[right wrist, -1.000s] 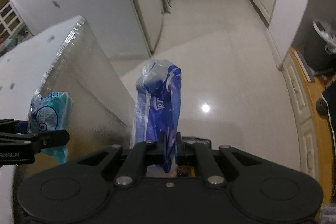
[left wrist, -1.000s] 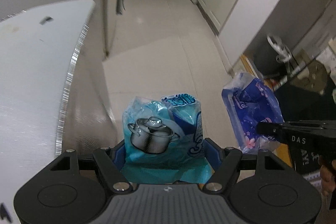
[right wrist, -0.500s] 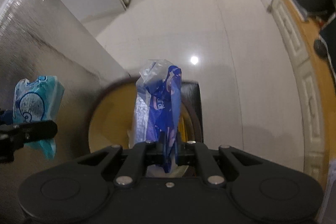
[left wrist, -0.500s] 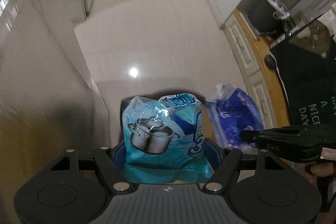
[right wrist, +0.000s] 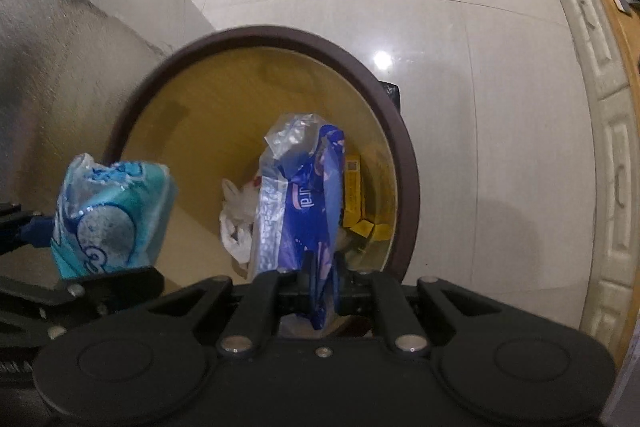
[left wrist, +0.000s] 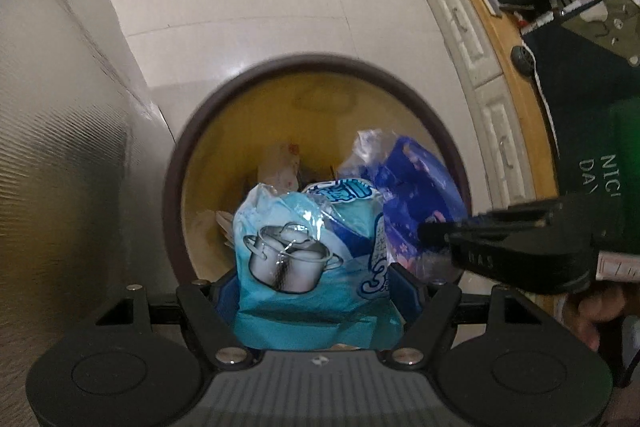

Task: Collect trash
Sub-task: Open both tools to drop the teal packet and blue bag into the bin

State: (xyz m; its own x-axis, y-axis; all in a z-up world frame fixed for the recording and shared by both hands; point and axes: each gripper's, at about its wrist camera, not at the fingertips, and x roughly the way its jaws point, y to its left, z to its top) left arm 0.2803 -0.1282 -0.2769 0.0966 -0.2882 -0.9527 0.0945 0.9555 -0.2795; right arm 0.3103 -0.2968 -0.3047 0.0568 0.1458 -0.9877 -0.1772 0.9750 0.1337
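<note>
Lower centre of each view: the left gripper [left wrist: 316, 279] is clamped on a teal packet [left wrist: 308, 259], the right gripper [right wrist: 320, 283] pinched tight on a blue wrapper [right wrist: 308, 203]. Both hang over a brown-rimmed bin [right wrist: 404, 155] on pale floor tiles [right wrist: 480, 67]. Only the right view shows yellow boxes [right wrist: 354, 195] inside; only the left shows a dark mat [left wrist: 580, 131], upper right.

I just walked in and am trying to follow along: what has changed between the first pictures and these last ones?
Both grippers tipped downward and sank over the round bin, which was out of sight a second ago and now fills both views. Nothing was let go: the left gripper still clamps the light-blue packet, and the right gripper still pinches the dark-blue wrapper. Both hang above the rubbish already inside.
</note>
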